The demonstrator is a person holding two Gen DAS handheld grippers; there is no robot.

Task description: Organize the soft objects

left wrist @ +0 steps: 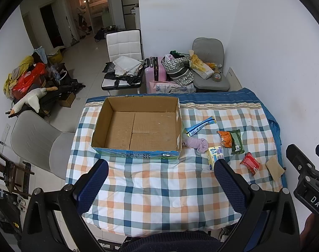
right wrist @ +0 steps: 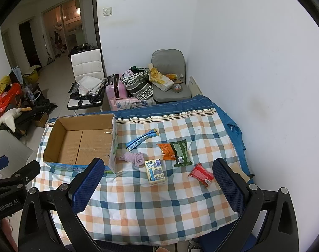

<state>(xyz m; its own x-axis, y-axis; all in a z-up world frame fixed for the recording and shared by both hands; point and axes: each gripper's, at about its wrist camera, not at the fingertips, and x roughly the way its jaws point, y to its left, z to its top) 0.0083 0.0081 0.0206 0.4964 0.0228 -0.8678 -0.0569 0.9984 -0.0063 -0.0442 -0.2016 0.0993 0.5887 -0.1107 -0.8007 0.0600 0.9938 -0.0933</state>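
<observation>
Right wrist view: 7 soft items ahead, none gripped

Both jaws wide open, empty. Yellow packet [right wrist: 155, 171] lying just beyond right gripper [right wrist: 157, 180], between its pads, long axis running away. Cardboard box [right wrist: 60, 126] off left, nearer left gripper [left wrist: 161, 174].

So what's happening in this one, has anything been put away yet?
Nothing yet. A person holds two grippers above a table covered with a checked cloth. The left gripper and right gripper are both open and hold nothing. The cardboard box is empty. To its right, loose on the cloth, lie a blue packet, a purple cloth bundle, a yellow pack, an orange packet, a green packet and a red packet.
</observation>
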